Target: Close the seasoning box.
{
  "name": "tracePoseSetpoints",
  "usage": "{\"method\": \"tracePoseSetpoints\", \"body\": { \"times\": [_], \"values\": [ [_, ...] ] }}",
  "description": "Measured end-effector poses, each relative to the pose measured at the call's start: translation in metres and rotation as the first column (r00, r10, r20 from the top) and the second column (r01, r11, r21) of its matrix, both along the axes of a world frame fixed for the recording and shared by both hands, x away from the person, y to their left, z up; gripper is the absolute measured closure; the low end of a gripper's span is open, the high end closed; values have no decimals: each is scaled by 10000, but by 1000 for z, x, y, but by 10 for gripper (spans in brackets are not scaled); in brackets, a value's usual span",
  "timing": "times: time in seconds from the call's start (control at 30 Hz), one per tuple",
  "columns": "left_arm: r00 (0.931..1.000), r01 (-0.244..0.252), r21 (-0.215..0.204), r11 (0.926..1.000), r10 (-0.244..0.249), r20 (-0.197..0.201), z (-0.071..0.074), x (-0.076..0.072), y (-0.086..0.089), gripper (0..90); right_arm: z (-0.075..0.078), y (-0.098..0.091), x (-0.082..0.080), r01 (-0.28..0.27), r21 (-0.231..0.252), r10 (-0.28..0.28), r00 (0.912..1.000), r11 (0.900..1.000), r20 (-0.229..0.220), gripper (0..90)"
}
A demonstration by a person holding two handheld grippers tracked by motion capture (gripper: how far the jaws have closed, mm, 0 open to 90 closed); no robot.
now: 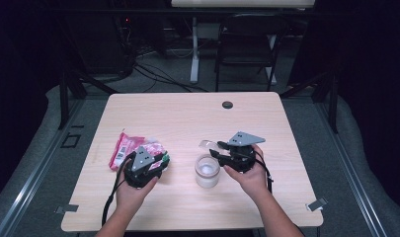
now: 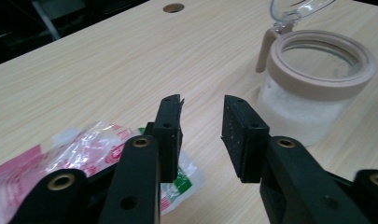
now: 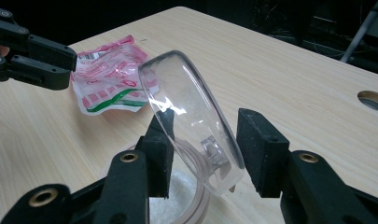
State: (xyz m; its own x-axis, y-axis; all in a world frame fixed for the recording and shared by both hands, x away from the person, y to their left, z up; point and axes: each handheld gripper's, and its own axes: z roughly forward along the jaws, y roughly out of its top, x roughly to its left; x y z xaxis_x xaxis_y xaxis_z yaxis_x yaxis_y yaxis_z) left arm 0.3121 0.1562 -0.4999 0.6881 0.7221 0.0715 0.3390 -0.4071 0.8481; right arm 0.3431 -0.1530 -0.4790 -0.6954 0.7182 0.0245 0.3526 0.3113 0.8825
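Observation:
A clear jar (image 1: 207, 170) with a tan rim (image 2: 317, 79) and white powder inside stands at the table's middle. Its clear hinged lid (image 3: 191, 116) is tipped up and back. My right gripper (image 3: 203, 140) reaches in from the right with the lid between its jaws; the right pad (image 3: 261, 149) stands just off it, so the gripper is open. Pink and white snack packets (image 1: 123, 148) lie to the left. My left gripper (image 2: 203, 126) hovers over the nearest packet (image 2: 93, 144), open, with nothing between its pads.
The light wooden table (image 1: 187, 113) has a round cable hole (image 1: 227, 104) near its far edge. Beyond it stand a dark folding chair (image 1: 247, 44) and a white desk leg (image 1: 194, 49). Metal clips (image 1: 316, 204) sit at the front corners.

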Motion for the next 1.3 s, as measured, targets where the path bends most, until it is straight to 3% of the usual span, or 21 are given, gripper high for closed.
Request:
{"method": "tracePoseSetpoints", "body": {
  "times": [0.2, 0.27, 0.43, 0.53, 0.9, 1.3],
  "values": [
    [9978, 637, -106, 9979, -639, -192, 0, 1, -16, 768, -1, -1, -4, 55, -157, -55, 10000, 9999, 8, 558],
    [9948, 966, -106, 9953, -969, -310, 1, 4, -29, 789, -2, -1, -6, 80, -173, -80, 10000, 9998, 16, 550],
    [9818, 1746, -494, 9834, -1777, -670, 1, 9, -51, 885, -4, -3, -11, 129, -402, -127, 9999, 9991, 43, 546],
    [9754, 2068, -455, 9773, -2096, -688, 2, 9, -61, 900, -5, -3, -14, 151, -600, -146, 9999, 9981, 84, 546],
    [9649, 2524, -529, 9662, -2554, -609, 2, 10, -75, 900, -12, -1, -24, 104, -1044, -103, 9999, 9945, 13, 517],
    [9649, 2531, -588, 9656, -2564, -571, 3, 11, -74, 900, -14, -8, -32, -18, -1107, 0, 9999, 9938, -169, 495]
  ]
}}
